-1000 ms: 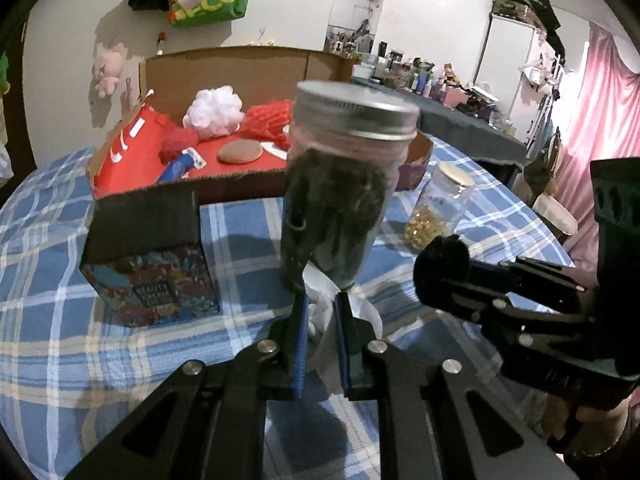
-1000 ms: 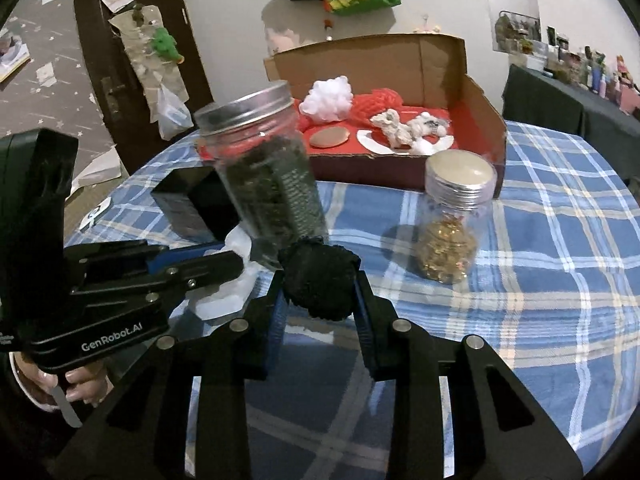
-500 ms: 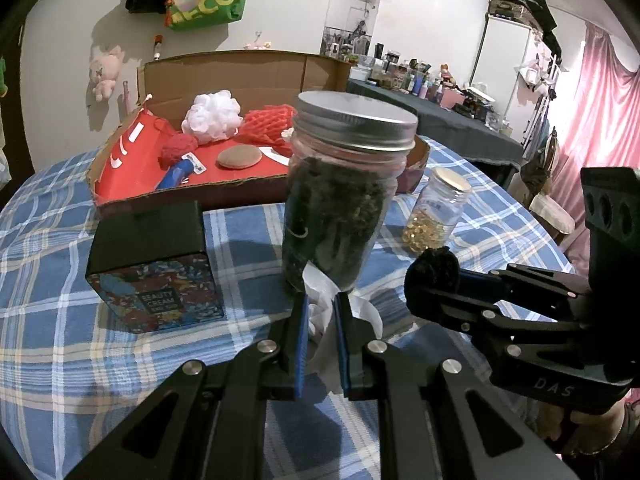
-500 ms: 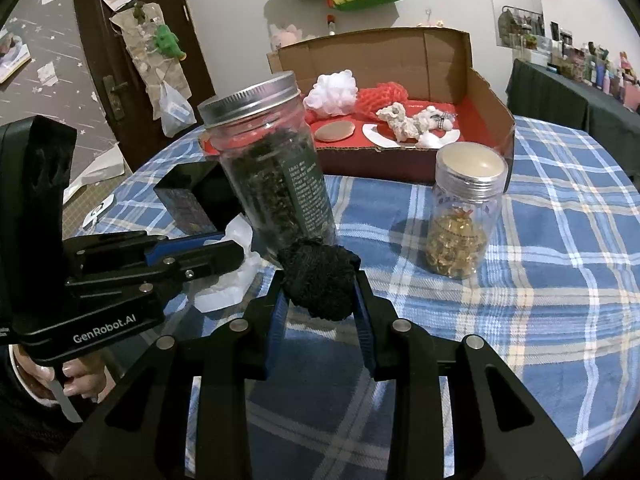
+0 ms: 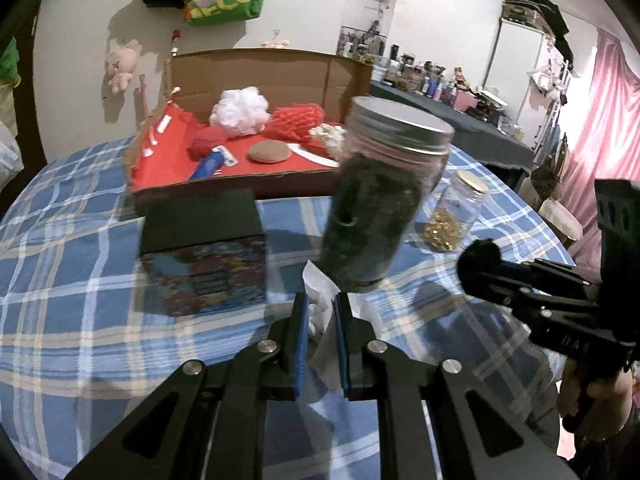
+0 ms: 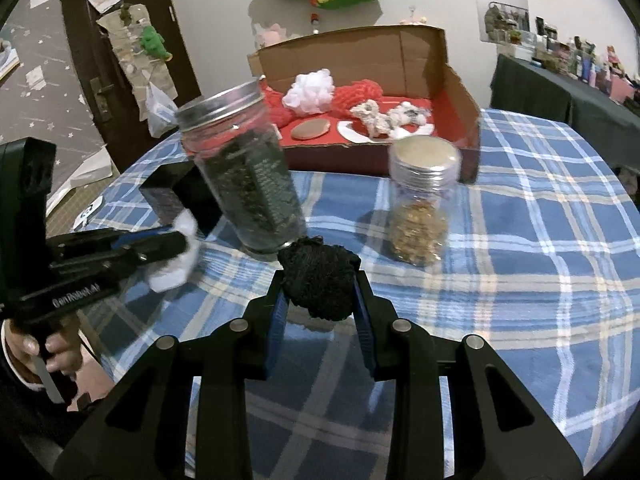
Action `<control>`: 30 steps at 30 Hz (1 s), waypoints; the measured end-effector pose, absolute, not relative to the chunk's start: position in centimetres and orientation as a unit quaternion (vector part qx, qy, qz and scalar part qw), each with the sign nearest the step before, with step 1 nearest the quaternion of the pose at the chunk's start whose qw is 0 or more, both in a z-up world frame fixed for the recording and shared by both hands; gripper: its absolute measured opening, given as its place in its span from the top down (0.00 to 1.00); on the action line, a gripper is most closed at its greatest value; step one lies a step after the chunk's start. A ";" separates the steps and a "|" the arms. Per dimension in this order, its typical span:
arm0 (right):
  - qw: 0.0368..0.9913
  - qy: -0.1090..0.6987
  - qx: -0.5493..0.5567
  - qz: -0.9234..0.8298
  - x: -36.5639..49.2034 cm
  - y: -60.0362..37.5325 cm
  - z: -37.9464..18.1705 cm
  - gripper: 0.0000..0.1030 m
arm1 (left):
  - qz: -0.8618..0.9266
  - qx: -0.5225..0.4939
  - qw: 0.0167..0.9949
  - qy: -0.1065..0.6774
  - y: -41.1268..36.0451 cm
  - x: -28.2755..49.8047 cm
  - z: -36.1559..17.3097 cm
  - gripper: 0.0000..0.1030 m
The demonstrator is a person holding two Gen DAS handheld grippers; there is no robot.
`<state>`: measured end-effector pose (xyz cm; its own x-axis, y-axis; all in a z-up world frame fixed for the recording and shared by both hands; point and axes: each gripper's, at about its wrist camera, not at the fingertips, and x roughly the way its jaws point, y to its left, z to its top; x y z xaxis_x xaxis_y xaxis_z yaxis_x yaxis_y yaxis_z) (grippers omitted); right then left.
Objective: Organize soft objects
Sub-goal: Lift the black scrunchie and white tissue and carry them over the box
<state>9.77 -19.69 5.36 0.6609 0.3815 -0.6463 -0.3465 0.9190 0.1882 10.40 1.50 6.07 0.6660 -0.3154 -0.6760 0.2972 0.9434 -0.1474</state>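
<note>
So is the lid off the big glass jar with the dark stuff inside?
No, the big glass jar has its silver metal lid on top.

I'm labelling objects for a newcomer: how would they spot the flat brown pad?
Find the cardboard box with the red floor. The brown pad lies near its front edge, before the white pouf. It alone is a flat tan disc; its neighbours are fluffy.
</note>
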 end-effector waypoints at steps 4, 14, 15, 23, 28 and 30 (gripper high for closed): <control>0.912 0.366 0.027 0.185 9.6 -20.6 5.1 0.71 | -0.153 -0.017 0.914 0.375 3.2 10.0 6.2 0.87; 0.914 0.377 0.038 0.147 9.6 -23.3 5.1 0.71 | -0.108 -0.030 0.917 0.384 7.9 9.7 6.7 0.87; 0.914 0.377 0.038 0.144 9.7 -23.5 5.1 0.71 | -0.104 -0.032 0.917 0.384 8.4 9.7 6.7 0.87; 0.915 0.381 0.046 0.123 10.9 -25.6 5.4 0.71 | -0.074 -0.035 0.918 0.388 11.3 11.3 6.5 0.87; 0.914 0.384 0.053 0.122 12.3 -26.9 5.6 0.71 | -0.077 -0.032 0.919 0.386 12.6 13.0 6.7 0.87; 0.913 0.383 0.057 0.128 13.2 -27.5 5.9 0.71 | -0.085 -0.032 0.918 0.386 12.9 13.7 6.8 0.87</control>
